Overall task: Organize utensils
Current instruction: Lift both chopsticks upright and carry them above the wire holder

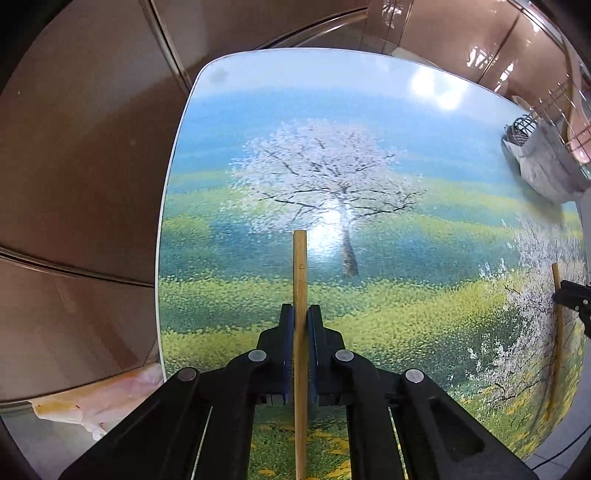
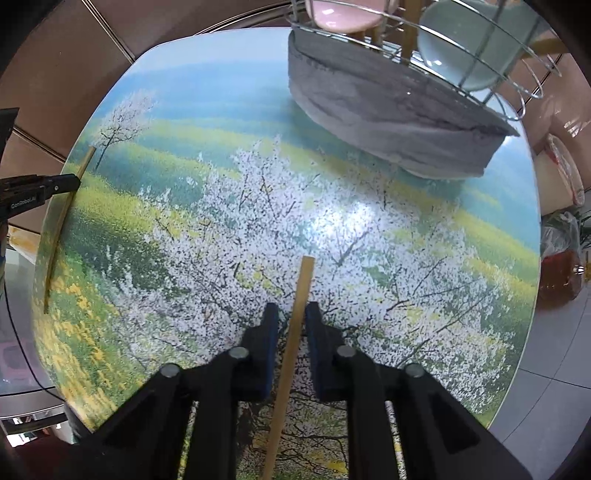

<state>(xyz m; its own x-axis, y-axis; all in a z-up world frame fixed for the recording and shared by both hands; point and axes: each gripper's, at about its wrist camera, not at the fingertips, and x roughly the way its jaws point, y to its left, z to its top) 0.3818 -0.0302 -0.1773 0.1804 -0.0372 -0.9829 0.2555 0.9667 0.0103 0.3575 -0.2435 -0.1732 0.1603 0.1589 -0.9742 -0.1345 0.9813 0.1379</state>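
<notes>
On the bench, a glossy top with rounded corners printed with blossoming trees over green and yellow fields, two bamboo chopsticks lie well apart. Brown floor tiles surround the bench on its left and far sides; pale tiles show past its right edge in the right wrist view.

The left gripper points steeply down near the left edge of the bench, its blue pads pressed on the left chopstick, which runs straight between them toward the far edge. At the right edge of this view the second chopstick and a black tip of the other gripper are just visible.

The right gripper stands near the middle of the near edge. The right chopstick runs up between its fingers, tilted slightly right. A narrow gap shows on either side of the stick here, yet the jaws are drawn in as close as they go, so the stick is taken as gripped.

Only the right wrist view shows the far right corner clearly: a folded grey cloth under a wire dish rack holding a pink bowl and a pale blue bowl. A red bag on the floor appears past the right edge.
</notes>
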